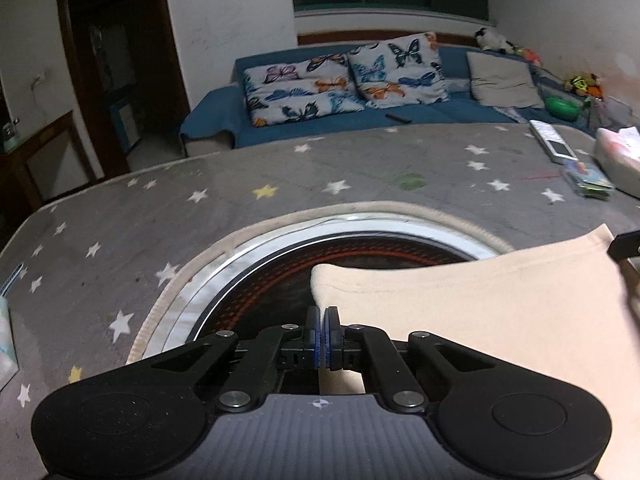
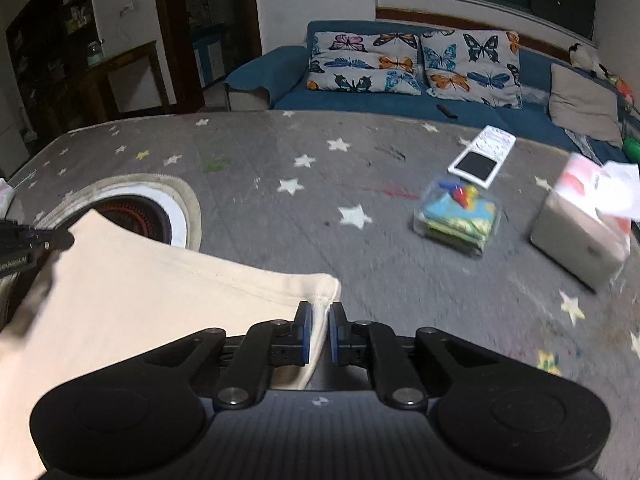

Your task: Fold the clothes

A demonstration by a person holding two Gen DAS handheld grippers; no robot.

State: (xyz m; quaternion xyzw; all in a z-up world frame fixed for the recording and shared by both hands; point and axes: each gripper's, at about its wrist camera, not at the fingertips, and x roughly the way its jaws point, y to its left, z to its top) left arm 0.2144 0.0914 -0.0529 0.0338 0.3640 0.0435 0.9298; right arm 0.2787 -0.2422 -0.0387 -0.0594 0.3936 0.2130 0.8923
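Note:
A cream garment (image 1: 480,320) is stretched between my two grippers above the grey star-patterned table (image 1: 240,208). My left gripper (image 1: 323,334) is shut on its left corner. My right gripper (image 2: 319,332) is shut on its right corner, with cloth (image 2: 160,300) spreading to the left. In the right wrist view the left gripper's tip (image 2: 48,240) shows at the cloth's far corner. In the left wrist view the right gripper's tip (image 1: 624,244) shows at the right edge. The garment's lower part is hidden.
A round heater opening (image 1: 360,256) with a cream rim is set in the table under the cloth. On the table's right lie a remote (image 2: 480,156), a clear box of colourful items (image 2: 460,216) and a tissue box (image 2: 584,232). A blue sofa (image 2: 400,96) stands behind.

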